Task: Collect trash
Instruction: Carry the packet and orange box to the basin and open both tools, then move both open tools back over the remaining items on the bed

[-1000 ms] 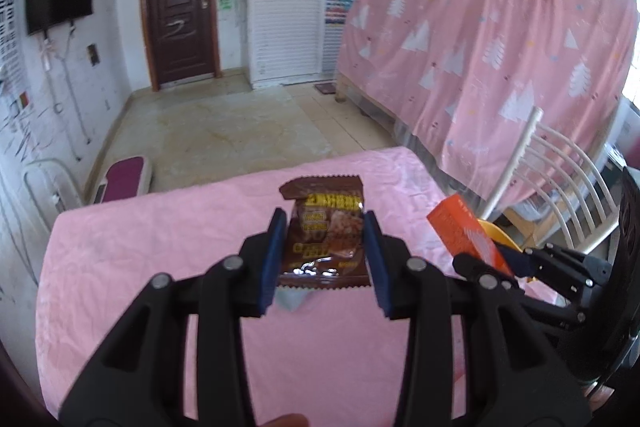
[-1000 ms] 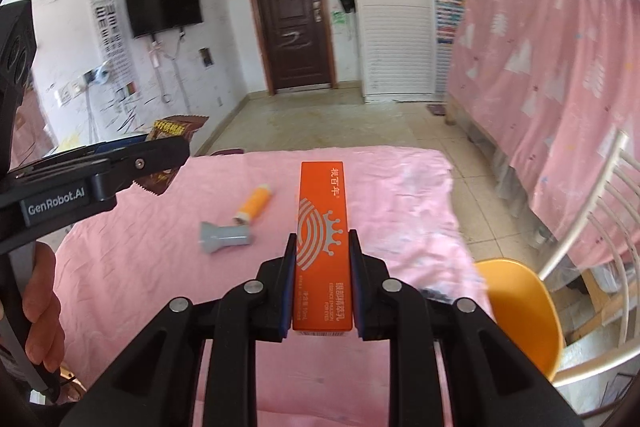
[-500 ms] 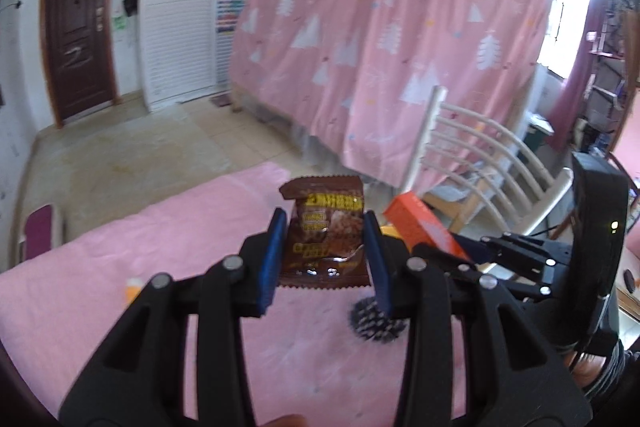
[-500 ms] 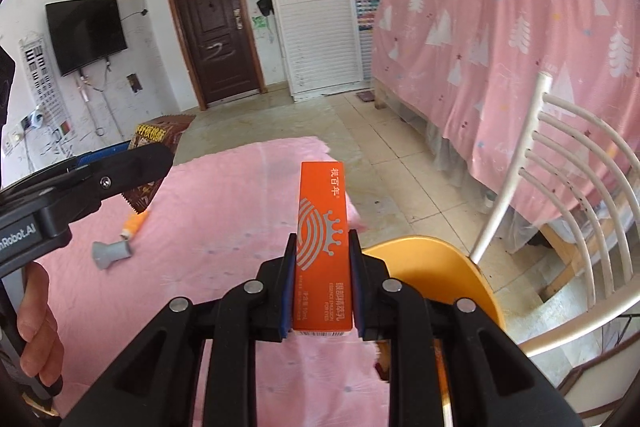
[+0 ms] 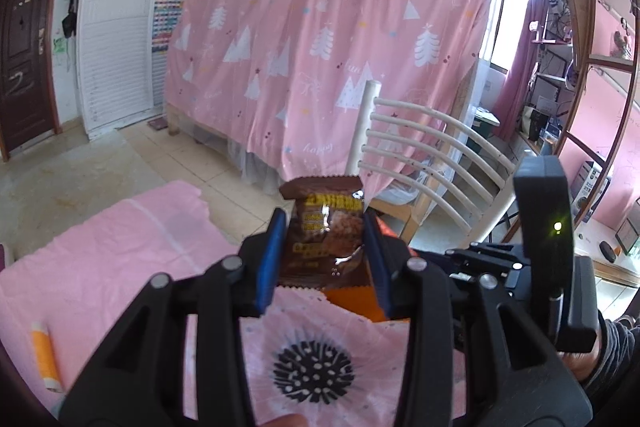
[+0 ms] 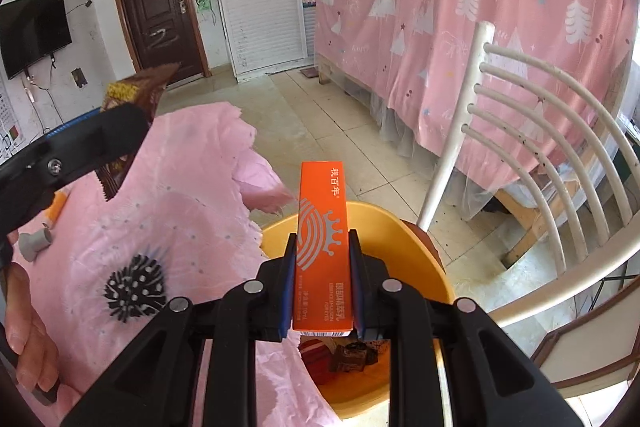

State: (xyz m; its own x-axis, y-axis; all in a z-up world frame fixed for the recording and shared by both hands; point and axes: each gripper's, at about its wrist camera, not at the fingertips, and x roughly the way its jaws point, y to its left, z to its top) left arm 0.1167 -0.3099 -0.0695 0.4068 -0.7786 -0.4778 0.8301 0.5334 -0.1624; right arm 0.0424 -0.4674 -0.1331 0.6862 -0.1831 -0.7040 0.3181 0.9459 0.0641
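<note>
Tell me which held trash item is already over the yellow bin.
The orange box in the right gripper: the yellow bin lies right behind it. The brown snack wrapper in the left gripper hangs over the pink tablecloth.

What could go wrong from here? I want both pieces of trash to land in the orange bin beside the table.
The orange box in the right gripper stands over the orange bin, but near its table-side rim, so it might tip out. The snack wrapper in the left gripper hangs above the pink tablecloth, so dropped now it would likely miss.
</note>
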